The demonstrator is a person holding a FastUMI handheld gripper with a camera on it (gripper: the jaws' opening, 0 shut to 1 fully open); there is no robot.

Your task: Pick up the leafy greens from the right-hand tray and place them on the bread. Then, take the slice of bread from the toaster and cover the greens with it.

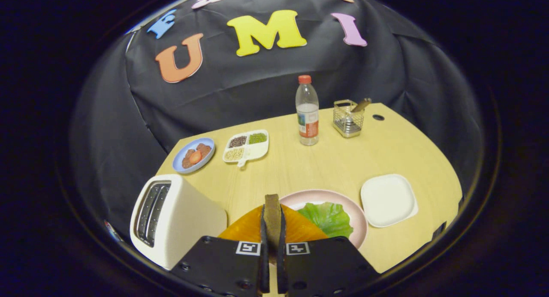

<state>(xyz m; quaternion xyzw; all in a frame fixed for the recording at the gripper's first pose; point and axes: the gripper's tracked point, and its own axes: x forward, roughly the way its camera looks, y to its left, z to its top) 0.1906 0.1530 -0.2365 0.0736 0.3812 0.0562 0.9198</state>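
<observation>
The fingers (272, 241) are closed on a slice of bread (272, 220), held on edge between them. Just beyond, the leafy greens (328, 217) lie on a pink plate (358, 222), at 1 o'clock from the tips, and the toaster (171, 217) stands at 9 o'clock. Farther off on the tabletop (326, 160), a white tray (388, 199) sits at 2 o'clock and a water bottle (307, 112) at 12.

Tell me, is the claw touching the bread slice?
Touching. In the gripper view the claw is shut on the bread: the slice stands on edge between both fingers, pressed on each side, above the pink plate with the greens.
</observation>
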